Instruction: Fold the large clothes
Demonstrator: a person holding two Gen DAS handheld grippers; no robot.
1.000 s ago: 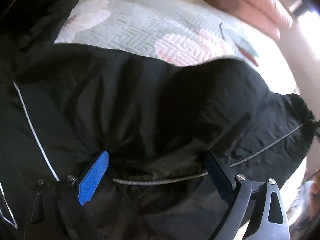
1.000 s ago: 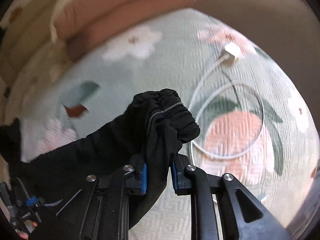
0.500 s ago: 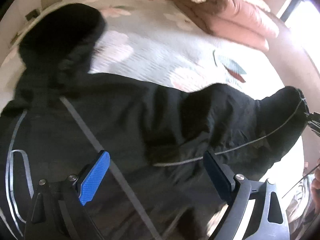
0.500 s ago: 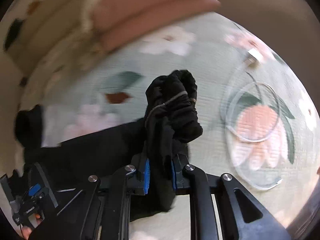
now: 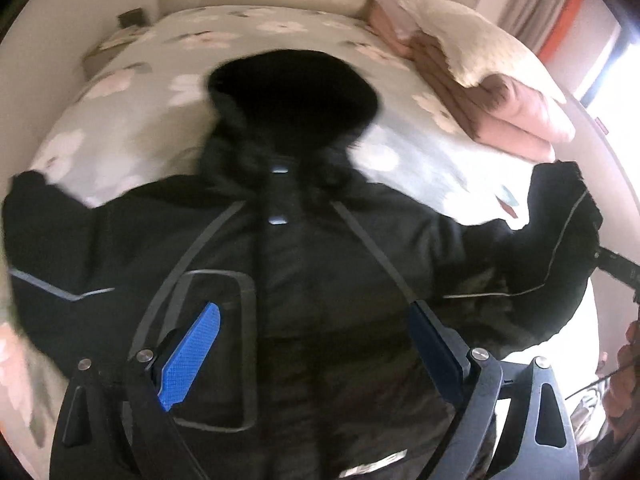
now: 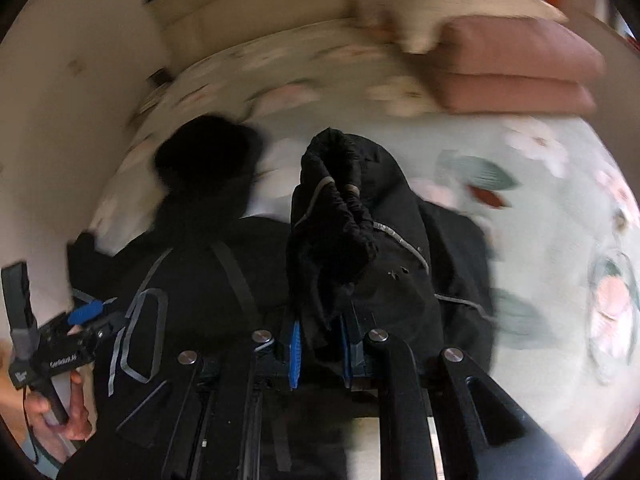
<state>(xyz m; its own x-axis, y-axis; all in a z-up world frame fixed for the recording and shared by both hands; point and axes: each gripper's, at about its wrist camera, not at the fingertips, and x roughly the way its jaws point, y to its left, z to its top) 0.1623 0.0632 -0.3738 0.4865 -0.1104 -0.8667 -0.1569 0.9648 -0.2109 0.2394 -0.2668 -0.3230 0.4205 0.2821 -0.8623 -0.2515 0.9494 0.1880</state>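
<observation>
Right gripper (image 6: pixel 320 350), clamped on the cuff (image 6: pixel 332 216), has carried the sleeve inward over the jacket (image 5: pixel 320 280); sleeve fold underway. Left gripper (image 5: pixel 316 344) spread, empty.

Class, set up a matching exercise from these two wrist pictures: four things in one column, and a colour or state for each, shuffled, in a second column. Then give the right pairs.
Things:
1. left gripper
2. right gripper
3. folded blankets
4. jacket hood

Colour or state:
A. pink and brown, stacked at the bed's far side
B. jaws wide apart, nothing between them
C. black, lying flat on the floral bedspread
D. jaws shut on the jacket's sleeve cuff

Pairs: 1-B, 2-D, 3-A, 4-C
</observation>
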